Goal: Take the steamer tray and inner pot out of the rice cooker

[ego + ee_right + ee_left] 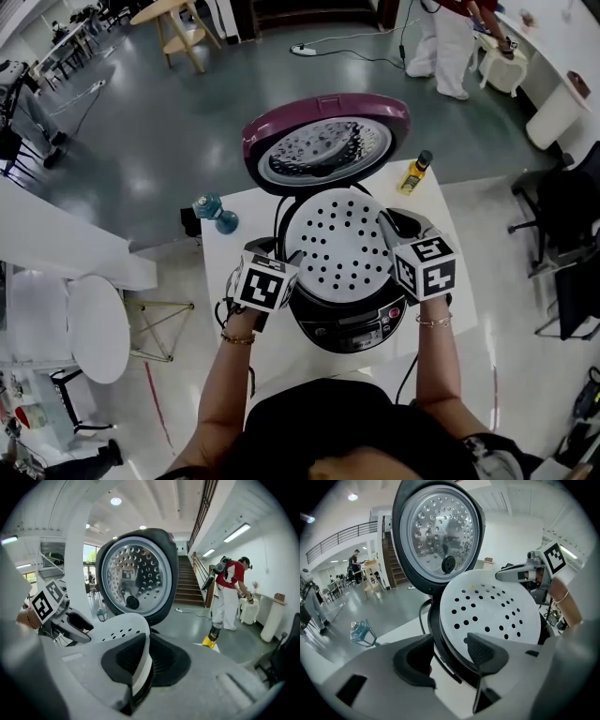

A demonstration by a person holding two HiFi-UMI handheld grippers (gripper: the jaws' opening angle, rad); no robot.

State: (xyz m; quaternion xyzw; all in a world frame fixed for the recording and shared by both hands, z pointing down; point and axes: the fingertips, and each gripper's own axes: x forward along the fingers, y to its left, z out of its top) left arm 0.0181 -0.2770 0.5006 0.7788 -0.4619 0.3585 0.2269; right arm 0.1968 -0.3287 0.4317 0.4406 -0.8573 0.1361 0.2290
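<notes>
Steamer tray (339, 246) tilted atop open rice cooker (352, 323), mid-table (459, 281). Right gripper (143, 667) pinches tray's right rim. Left gripper (450, 656) jaws part-open, straddling left rim, unclamped. Bottle (413, 173) at far-right corner.

A white table (277, 356) stood on a grey floor (169, 141) and carried the rice cooker (352, 328) near its middle, the cooker's lid standing open toward the far edge. A yellow bottle (413, 174) stood upright at the far right corner. A blue bottle (214, 213) sat at the far left corner, though whether it rested on the top or just beyond the edge could not be told.
</notes>
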